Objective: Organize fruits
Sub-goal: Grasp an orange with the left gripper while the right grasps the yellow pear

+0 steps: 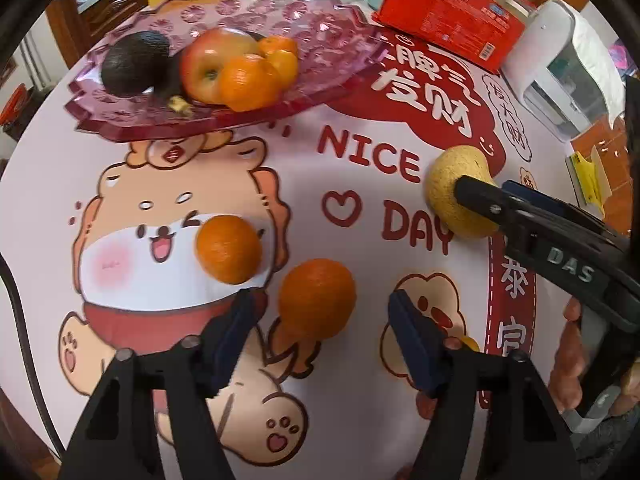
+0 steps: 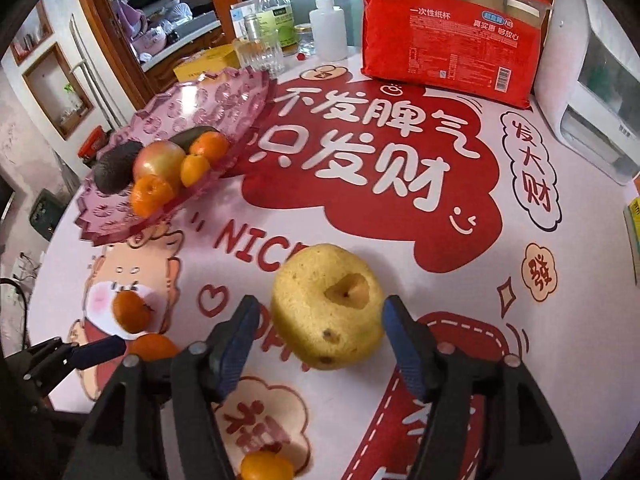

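Tangerines (image 1: 229, 249): three loose on table, three in pink tray (image 1: 320, 28).

place: you're in a home dining room | signs: cartoon-printed table (image 2: 560, 340), pink fruit tray (image 2: 208, 100), wooden cabinet (image 2: 120, 48) of dishes, paper-cup pack (image 2: 452, 52)

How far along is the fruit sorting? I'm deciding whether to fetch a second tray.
Done: the pink tray already holds an avocado, an apple and three oranges. In hand: nothing gripped; the left gripper brackets an orange and the right gripper brackets the yellow pear, pads not touching. Left: those two, another orange, and a small one near the table edge.
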The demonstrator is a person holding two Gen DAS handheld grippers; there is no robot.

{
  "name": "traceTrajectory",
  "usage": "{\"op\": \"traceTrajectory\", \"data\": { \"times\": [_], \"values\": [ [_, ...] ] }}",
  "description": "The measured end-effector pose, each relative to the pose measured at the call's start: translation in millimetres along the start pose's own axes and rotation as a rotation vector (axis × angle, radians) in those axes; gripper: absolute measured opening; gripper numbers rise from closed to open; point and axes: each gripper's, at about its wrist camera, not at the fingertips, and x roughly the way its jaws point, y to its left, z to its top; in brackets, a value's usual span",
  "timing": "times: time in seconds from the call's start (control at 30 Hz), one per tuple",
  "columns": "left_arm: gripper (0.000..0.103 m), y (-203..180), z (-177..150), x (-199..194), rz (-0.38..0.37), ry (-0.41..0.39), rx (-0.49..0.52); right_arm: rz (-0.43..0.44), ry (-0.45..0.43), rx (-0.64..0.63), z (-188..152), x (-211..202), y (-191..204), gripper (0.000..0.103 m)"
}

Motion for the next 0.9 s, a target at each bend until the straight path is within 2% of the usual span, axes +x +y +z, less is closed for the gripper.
{"op": "traceTrajectory", "data": {
  "times": [0.07,0.17,0.27,0.4,0.6,0.9],
  "values": [
    [0.054,-3.3,1.3,4.9,0.006,0.004,0.01,-0.01,0.007,0.007,1.3,6.4,-3.9,0.069],
    [0.049,-5.1,2.8,10.0,0.023,0.005,0.011,0.06,0.05,0.054,1.1,17.2,-12.0,0.071],
    [0.042,-3.5,5.3,10.6,0.037,-0.005,0.005,0.09,0.044,0.098,-1.0,21.2,-18.4,0.07],
    [0.042,1.1,6.6,14.6,0.006,0.008,-0.013,0.101,0.032,0.115,-3.0,22.5,-19.8,0.07],
    [0.041,2.2,4.3,14.6,0.003,-0.006,-0.019,0.07,0.019,0.099,-6.2,20.3,-13.5,0.07],
    [0.039,-1.1,-6.7,0.3,0.007,-0.011,0.01,0.085,0.057,0.115,-24.4,8.6,-9.0,0.069]
  ]
}}
